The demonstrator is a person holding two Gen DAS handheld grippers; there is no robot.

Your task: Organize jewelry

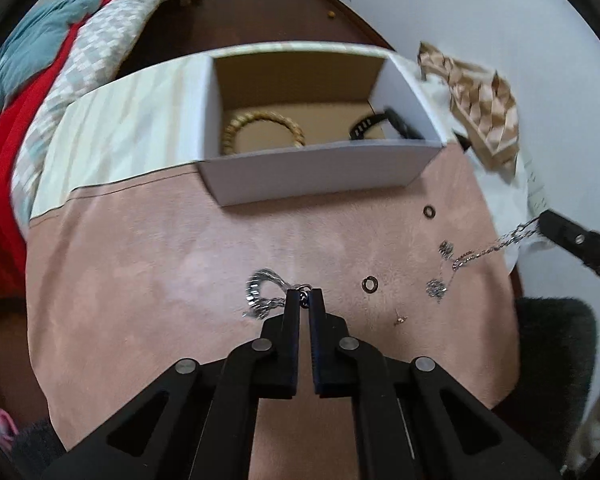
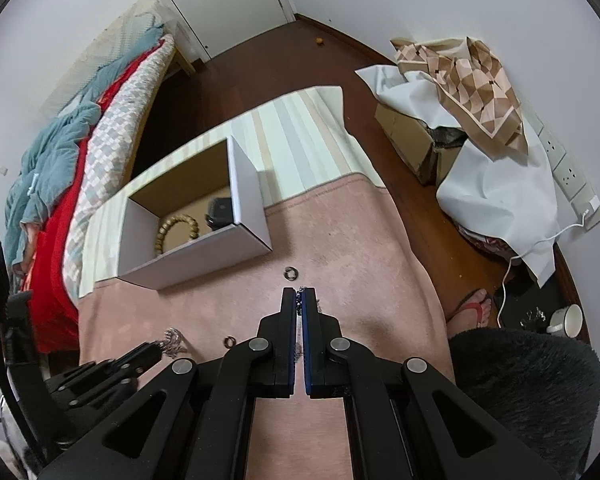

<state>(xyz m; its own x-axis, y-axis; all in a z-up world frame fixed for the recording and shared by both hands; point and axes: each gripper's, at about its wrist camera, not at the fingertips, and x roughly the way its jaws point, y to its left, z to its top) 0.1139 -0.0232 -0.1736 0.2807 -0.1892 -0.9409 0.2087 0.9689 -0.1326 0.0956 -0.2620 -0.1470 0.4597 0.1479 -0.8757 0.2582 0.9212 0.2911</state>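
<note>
A white cardboard box (image 1: 316, 168) stands on the pink cloth (image 1: 148, 264); inside lie a beaded bracelet (image 1: 260, 130) and a black watch (image 1: 380, 124). My left gripper (image 1: 305, 294) is shut on a silver bracelet (image 1: 260, 292) lifted just over the cloth. My right gripper (image 2: 299, 294) is shut on a silver chain necklace (image 1: 496, 246), whose pendant end (image 1: 436, 287) trails on the cloth. Loose on the cloth lie two dark rings (image 1: 370, 284) (image 1: 429, 212), a small silver earring (image 1: 445, 249) and a gold stud (image 1: 400, 319). The box also shows in the right wrist view (image 2: 204, 248).
A bed with red and blue bedding (image 2: 60, 184) is at the left. A patterned paper bag (image 2: 472, 84), white sheet (image 2: 496, 196) and cardboard box are at the right on the wooden floor. A dark fluffy seat (image 2: 528, 392) is at the near right, a mug (image 2: 568, 320) beyond it.
</note>
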